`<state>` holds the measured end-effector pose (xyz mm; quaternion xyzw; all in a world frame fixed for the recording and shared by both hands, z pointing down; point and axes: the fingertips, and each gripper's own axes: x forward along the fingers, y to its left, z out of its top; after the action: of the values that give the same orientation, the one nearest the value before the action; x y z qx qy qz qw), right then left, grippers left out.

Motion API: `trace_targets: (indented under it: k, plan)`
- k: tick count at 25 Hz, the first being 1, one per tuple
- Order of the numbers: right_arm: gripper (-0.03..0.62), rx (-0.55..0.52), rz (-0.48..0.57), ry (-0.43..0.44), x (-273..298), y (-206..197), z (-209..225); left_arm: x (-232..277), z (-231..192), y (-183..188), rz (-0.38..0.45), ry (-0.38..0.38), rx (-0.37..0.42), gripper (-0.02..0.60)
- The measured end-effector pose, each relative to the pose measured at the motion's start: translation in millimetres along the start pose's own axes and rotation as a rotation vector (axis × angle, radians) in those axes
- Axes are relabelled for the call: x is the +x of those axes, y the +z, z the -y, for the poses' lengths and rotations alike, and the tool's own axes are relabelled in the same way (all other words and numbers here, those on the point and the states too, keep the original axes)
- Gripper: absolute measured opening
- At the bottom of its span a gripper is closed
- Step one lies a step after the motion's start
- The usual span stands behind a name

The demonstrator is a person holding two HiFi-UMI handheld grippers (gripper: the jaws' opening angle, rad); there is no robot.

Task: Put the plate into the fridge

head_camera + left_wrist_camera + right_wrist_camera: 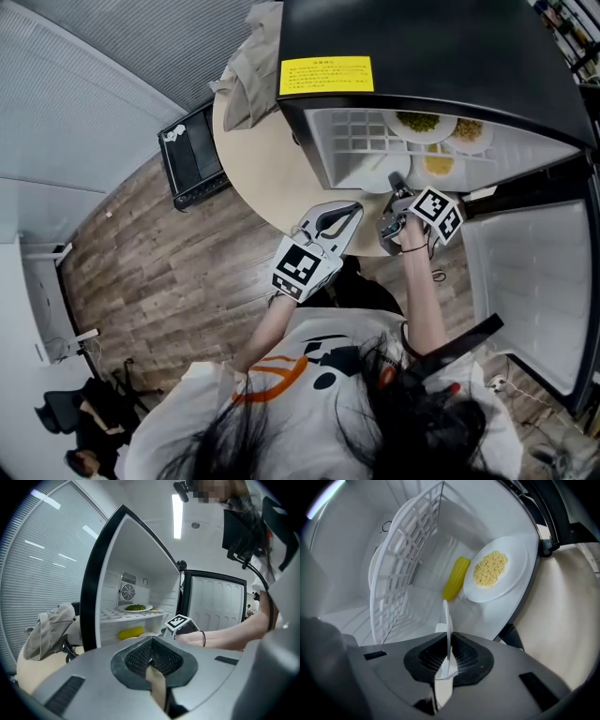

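Right gripper [449, 662] pinches the plate [447, 620] by its rim, at the fridge [342, 573] mouth. Left gripper [152, 660] pressed together, empty. Advise: keep it level, set it down near — clear of the grain plate [492, 571] beyond.

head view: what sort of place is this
Probably an office or lab corner, not a home kitchen: a small black fridge stands open on a round table, beside window blinds and a wood-look floor.
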<state>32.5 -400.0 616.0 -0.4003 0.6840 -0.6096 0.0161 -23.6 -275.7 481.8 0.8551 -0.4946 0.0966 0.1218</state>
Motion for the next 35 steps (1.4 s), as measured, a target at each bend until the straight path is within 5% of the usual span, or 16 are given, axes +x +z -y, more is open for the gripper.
trace_targets:
  k: [7, 15, 24, 27, 35]
  plan:
    - [0.029, -0.043, 0.012, -0.023, 20.1, 2.0, -1.1, -7.1, -4.9, -0.6, 0.0, 0.024, -0.001, 0.009]
    - [0.032, -0.264, 0.022, -0.082, 35.6, 5.8, -7.5, -19.6, -12.5, -0.2, 0.004, 0.05, 0.003, 0.009]
    - [0.095, -0.602, 0.022, -0.179, 38.9, 7.8, -13.8, -28.0, -13.8, 3.8, 0.014, 0.049, 0.006, 0.009]
    - [0.236, -0.71, -0.035, -0.217, 42.0, 0.9, -11.1, -29.5, -13.5, 4.1, 0.016, 0.048, 0.009, 0.009]
    - [0.264, -1.014, -0.026, -0.398, 28.9, 7.2, -5.6, -34.1, -14.5, 6.0, 0.018, 0.048, 0.017, 0.009]
